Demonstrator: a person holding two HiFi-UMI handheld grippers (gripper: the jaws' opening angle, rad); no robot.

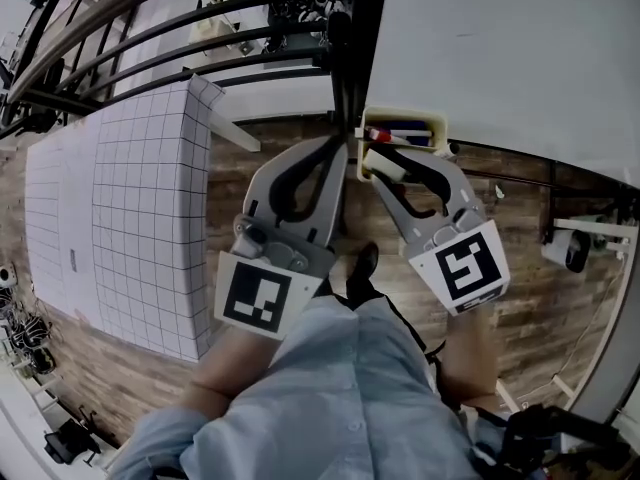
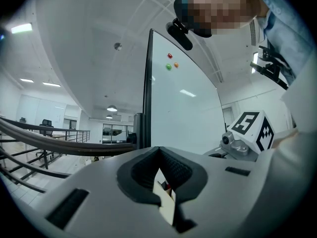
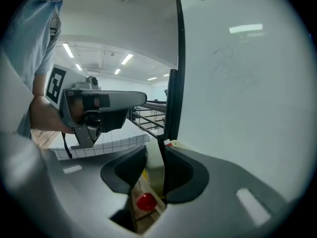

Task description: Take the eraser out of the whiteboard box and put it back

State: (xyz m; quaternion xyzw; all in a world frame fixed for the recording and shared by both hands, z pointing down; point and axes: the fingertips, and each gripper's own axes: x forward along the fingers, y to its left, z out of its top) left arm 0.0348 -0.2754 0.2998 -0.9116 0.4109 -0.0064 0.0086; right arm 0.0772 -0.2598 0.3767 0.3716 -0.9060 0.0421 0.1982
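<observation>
A cream whiteboard box [image 1: 436,125] hangs at the whiteboard's lower left corner, with red and blue markers lying in it. My right gripper [image 1: 373,158] is shut on the pale eraser [image 1: 386,166] at the box's near edge. In the right gripper view the eraser [image 3: 154,171] stands upright between the pads [image 3: 176,170], just above the box, where a red marker cap [image 3: 146,201] shows. My left gripper [image 1: 340,146] is shut and holds nothing, right beside the box's left end. Through a slit under its jaws the box corner [image 2: 166,200] shows.
The whiteboard [image 1: 500,48] fills the upper right, with red, green and orange magnets [image 2: 171,62] on it. A sheet with a grid pattern [image 1: 130,218] lies at the left. Dark railings [image 1: 150,28] run behind. A stand foot [image 1: 575,248] sits on the wooden floor at right.
</observation>
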